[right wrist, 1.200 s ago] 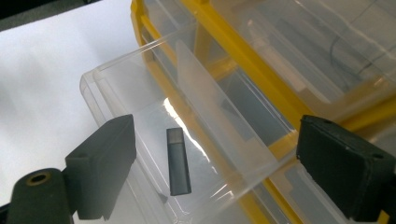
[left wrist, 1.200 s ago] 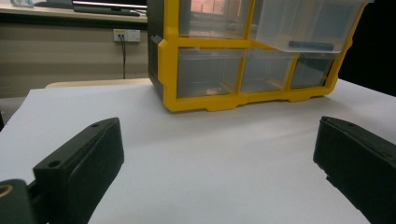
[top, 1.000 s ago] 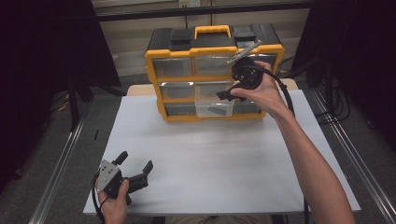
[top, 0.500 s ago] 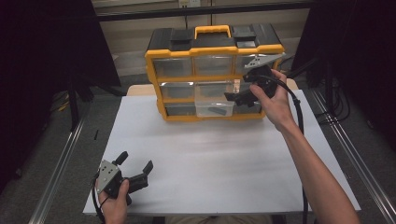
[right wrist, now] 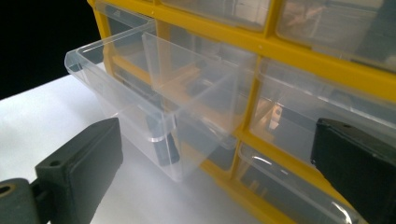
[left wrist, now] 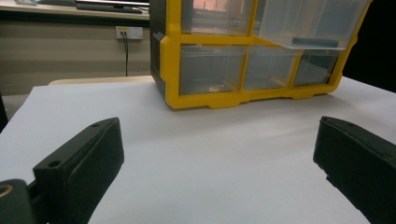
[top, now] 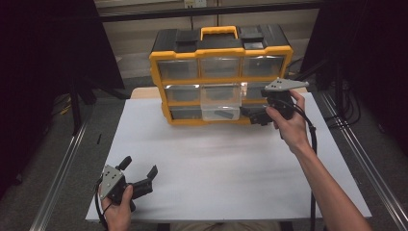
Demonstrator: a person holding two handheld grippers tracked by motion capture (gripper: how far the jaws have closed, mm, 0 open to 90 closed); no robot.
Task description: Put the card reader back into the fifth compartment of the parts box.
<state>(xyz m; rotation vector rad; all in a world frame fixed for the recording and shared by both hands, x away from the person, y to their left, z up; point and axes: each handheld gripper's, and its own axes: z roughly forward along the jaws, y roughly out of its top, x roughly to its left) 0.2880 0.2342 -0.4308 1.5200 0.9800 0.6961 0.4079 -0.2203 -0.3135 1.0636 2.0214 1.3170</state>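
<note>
- Right gripper view: the right gripper point(right wrist: 219, 154) is seen with its jaws spread wide and nothing clamped between them; they have just been opening further.
- Just ahead of and between those jaws, a clear plastic drawer point(right wrist: 154, 100) is seen pulled out of the middle row of the organiser, untouched by either jaw. It is transparent, with a divider wall across it and a dark object lying in its bottom.
- High view: the right gripper point(top: 257, 117) is held just beside the drawer's point(top: 220, 102) right side, in front of the yellow organiser point(top: 220, 77), which has a black top and a yellow handle.
- Well apart from the drawer, the left gripper point(top: 139, 173) is held low over the white table point(top: 231, 168) at its near-left corner, jaws wide apart and empty.
- Left gripper view: the organiser point(left wrist: 252, 51) and the open drawer point(left wrist: 310, 23) are seen far ahead of the jaws.
</note>
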